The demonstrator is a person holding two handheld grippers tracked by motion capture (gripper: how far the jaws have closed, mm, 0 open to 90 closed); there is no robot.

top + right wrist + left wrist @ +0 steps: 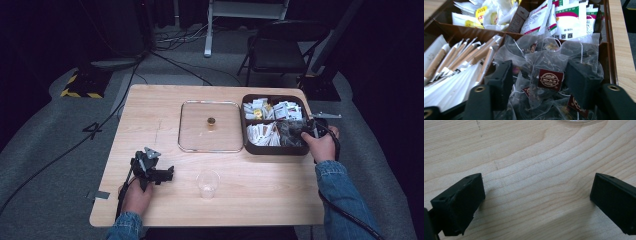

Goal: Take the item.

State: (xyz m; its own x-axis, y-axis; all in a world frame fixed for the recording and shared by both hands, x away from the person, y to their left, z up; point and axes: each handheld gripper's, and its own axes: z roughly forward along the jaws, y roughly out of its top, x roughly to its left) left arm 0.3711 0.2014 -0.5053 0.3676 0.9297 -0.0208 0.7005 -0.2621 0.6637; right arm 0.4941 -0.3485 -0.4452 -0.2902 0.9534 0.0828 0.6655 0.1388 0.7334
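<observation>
Dark brown tray point(247, 121), pale wood table point(260, 185) (fine grain), maroon-and-gold tea bag tags point(550, 79), black jaws.

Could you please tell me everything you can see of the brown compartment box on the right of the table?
The brown box is a dark, shallow, rounded-corner tray, plastic by its look, lying flat near the table's far right edge, beside the clear square lid. Dividers split it into four compartments: pale sachets with yellow labels far left, white and green packets far right, brown-and-white stick sachets near left, mesh tea bags with dark red tags near right. The right gripper reaches open-jawed among the tea bags.
</observation>
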